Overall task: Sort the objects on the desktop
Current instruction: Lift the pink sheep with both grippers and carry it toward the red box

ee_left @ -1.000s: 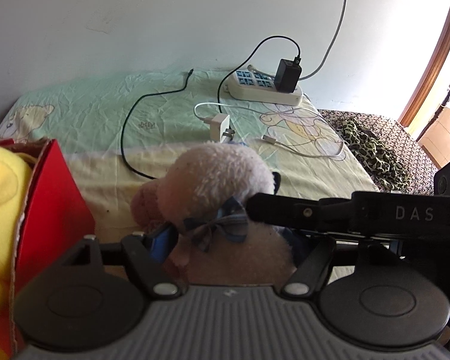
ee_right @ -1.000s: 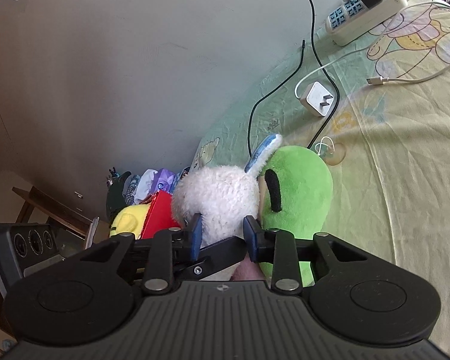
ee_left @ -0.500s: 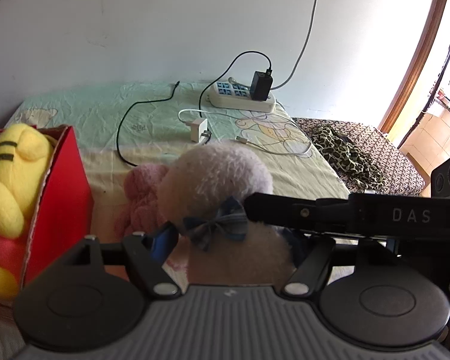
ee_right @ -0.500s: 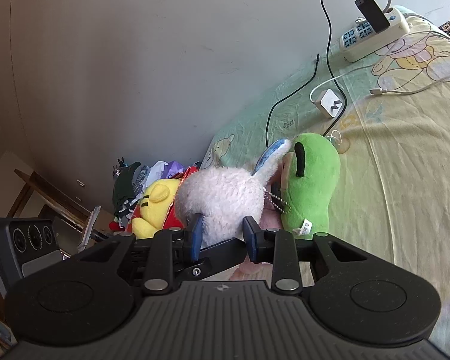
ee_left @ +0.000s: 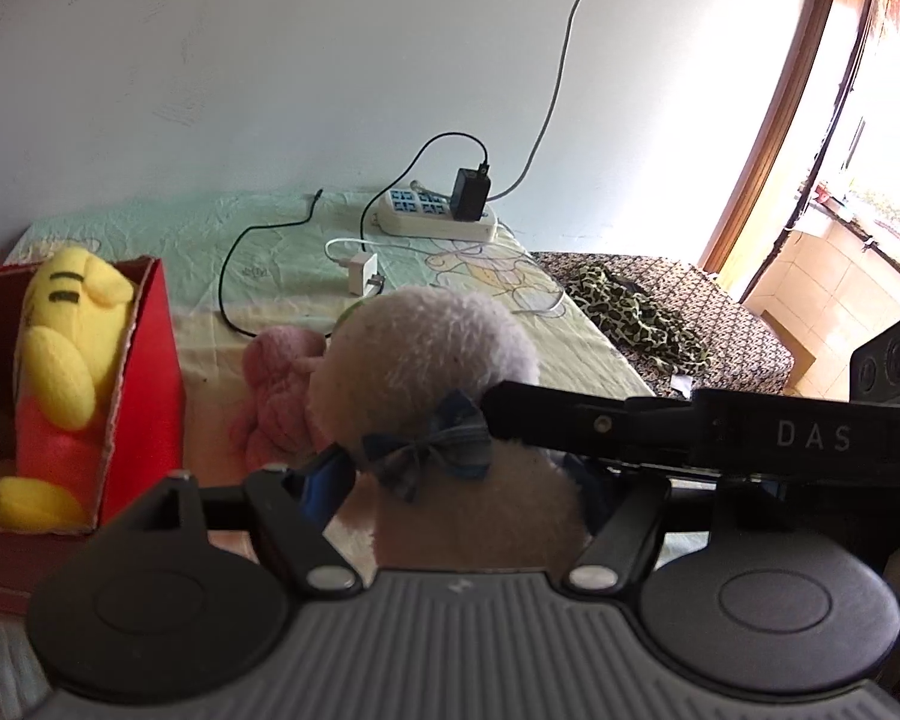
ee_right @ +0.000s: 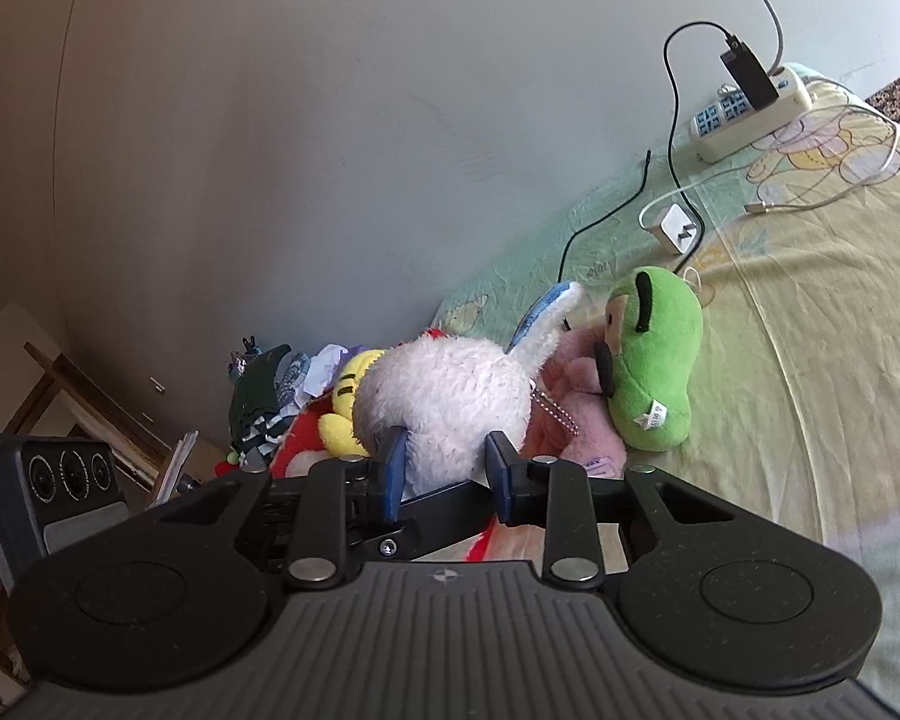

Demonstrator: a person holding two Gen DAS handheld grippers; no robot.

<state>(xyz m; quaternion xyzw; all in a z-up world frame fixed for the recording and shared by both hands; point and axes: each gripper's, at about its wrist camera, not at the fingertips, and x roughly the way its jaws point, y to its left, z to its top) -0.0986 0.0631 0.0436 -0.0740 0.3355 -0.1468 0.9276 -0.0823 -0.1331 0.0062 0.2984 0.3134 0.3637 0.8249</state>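
A white fluffy plush rabbit with a blue checked bow fills the middle of the left wrist view, and my left gripper is shut on its body. My right gripper is shut on the same rabbit, blue pads on both sides of its round head. A black bar marked DAS, part of the other tool, crosses in front of the rabbit. A red box at the left holds a yellow plush. A pink plush and a green plush lie on the bed beyond the rabbit.
On the pale green sheet by the wall lie a power strip with a black adapter, a white charger and a black cable. A leopard-print cloth lies on a patterned cover to the right. Clothes pile up past the box.
Both grippers have risen and drawn back from the bed with the rabbit held between them. The red box and yellow plush have come further into view; the green and pink plush stay on the sheet.
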